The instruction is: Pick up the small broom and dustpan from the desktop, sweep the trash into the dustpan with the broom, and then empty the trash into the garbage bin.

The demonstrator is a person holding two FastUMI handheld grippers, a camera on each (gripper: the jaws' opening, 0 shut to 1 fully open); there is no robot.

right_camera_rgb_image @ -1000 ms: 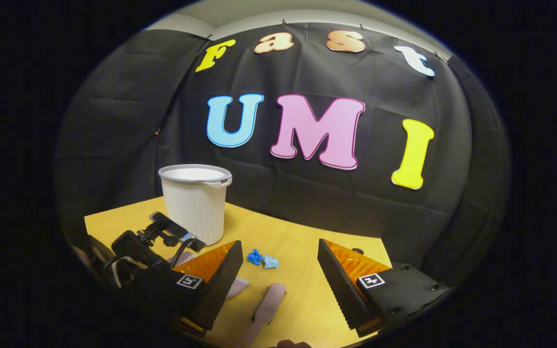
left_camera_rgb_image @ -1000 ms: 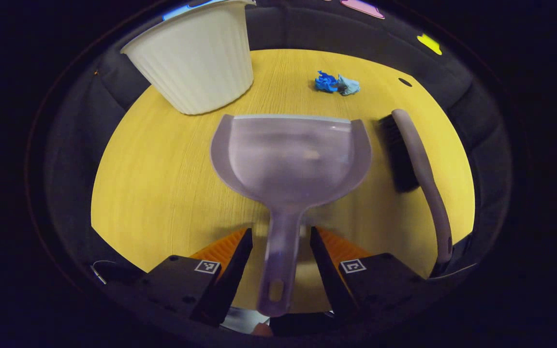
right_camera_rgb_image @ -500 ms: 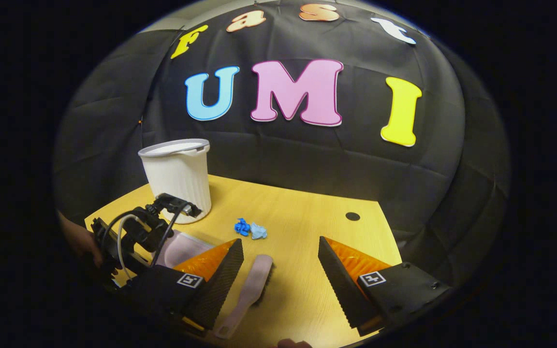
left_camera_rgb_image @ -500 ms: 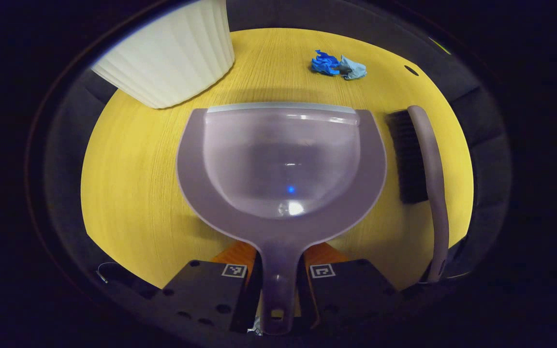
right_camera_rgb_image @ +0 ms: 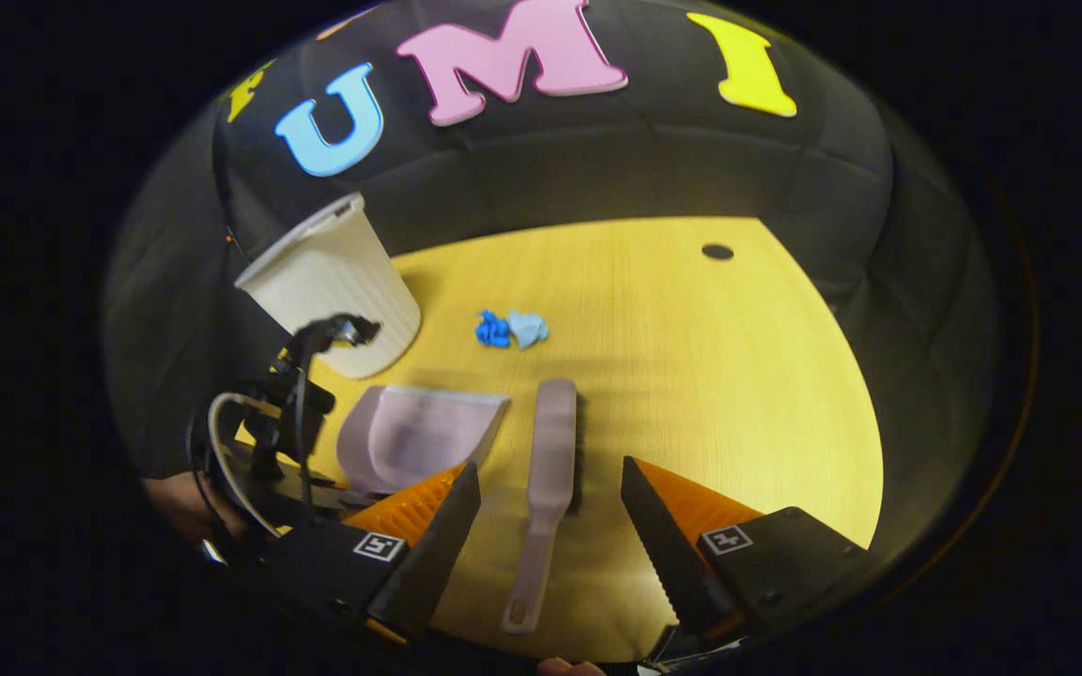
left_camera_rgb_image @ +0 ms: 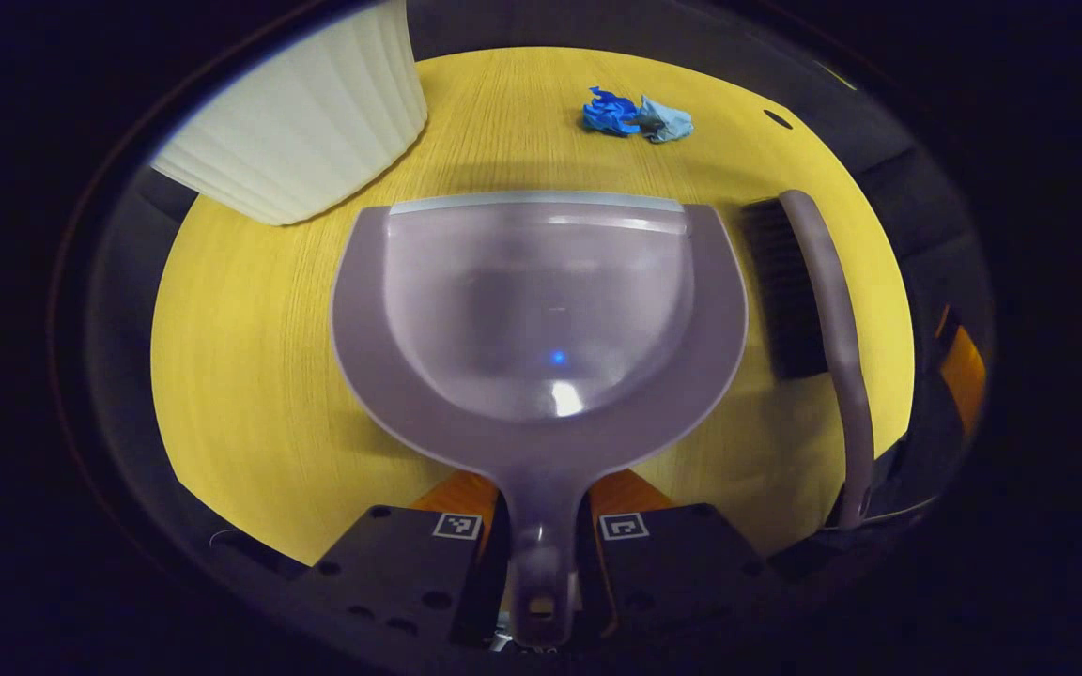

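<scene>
Left gripper (left_camera_rgb_image: 541, 563) clamps the dustpan (left_camera_rgb_image: 541, 310) handle as the right gripper (right_camera_rgb_image: 550, 526), fingers wide, straddles the ungrasped broom (right_camera_rgb_image: 548, 469); blue trash (right_camera_rgb_image: 510, 330) awaits sweeping.

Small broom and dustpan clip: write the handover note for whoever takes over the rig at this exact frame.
Left gripper: shut on the handle of the translucent lilac plastic dustpan, which lies flat on the yellow wooden desktop.
Right gripper: open, fingers either side of the handle of the lilac small broom with black bristles, not yet gripping.
Crumpled blue paper trash lies beyond the dustpan's front edge; the ribbed white plastic garbage bin stands at the far left.
Done: dustpan gripped.
Left: close on broom, sweep trash into dustpan, empty it into the bin.
</scene>
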